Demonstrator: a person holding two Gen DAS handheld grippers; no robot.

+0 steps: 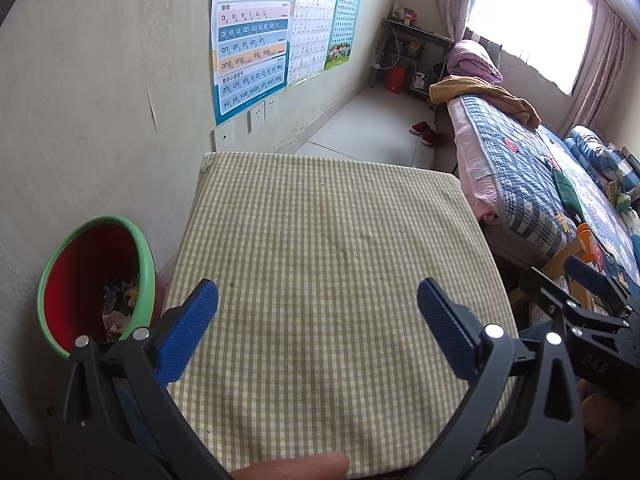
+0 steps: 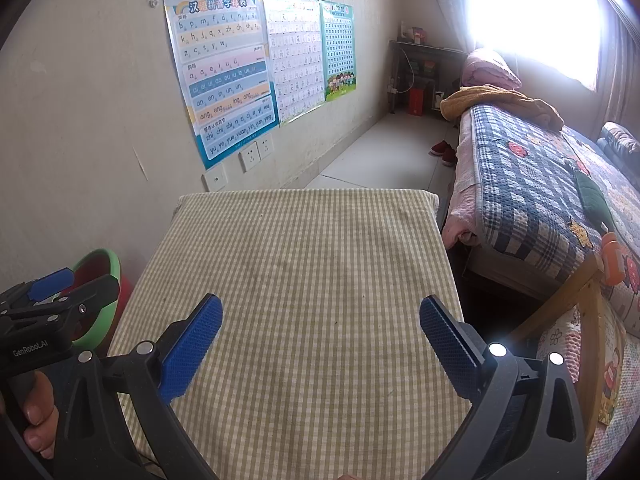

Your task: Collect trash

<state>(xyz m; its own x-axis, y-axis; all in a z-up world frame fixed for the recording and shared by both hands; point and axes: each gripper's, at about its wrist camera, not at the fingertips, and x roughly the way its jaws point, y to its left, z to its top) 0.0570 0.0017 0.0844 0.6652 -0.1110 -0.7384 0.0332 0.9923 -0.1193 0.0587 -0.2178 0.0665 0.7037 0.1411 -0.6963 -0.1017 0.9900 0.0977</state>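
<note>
Hovering over checked-cloth worktop: left claw and right claw, both released, grasping nothing. Sitting beside worktop at wall: green-rimmed red bin, holding paper scraps. Appearing nearly finished; one tiny crumb possibly remaining.

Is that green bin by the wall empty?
No. The green bin holds crumpled paper scraps at the bottom of its red inside, seen in the left wrist view.

Blown-out window glare upper right; fisheye edges dark, curved.
</note>
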